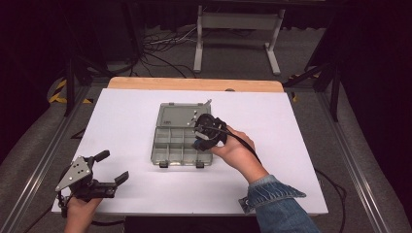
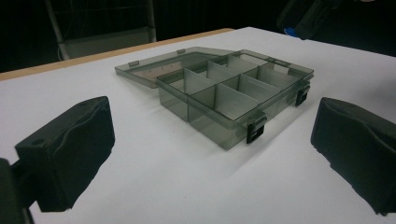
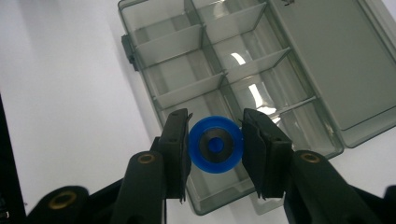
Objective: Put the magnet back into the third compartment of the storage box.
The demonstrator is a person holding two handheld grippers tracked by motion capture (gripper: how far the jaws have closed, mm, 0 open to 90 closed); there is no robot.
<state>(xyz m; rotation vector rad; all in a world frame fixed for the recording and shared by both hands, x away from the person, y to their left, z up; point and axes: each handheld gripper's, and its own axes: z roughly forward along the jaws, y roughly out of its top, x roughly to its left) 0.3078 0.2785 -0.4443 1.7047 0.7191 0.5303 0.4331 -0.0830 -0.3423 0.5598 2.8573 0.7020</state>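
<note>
A clear grey compartment box (image 1: 177, 141) lies open in the middle of the white table, its lid (image 1: 180, 115) folded flat behind it. In the left gripper view the box (image 2: 233, 95) lies ahead with two black latches facing me. My right gripper (image 1: 201, 141) hovers over the box's right side, shut on a round blue disc with a dark grey centre (image 3: 215, 145). Below the disc lie the box's compartments (image 3: 205, 60). My left gripper (image 1: 109, 167) rests at the table's front left corner, open, with nothing between its jaws.
The white sheet (image 1: 291, 145) covers the table, whose wooden edge (image 1: 194, 84) shows at the back. A white metal stand (image 1: 238, 29) and cables lie on the floor beyond. Grey rails run along both sides of the table.
</note>
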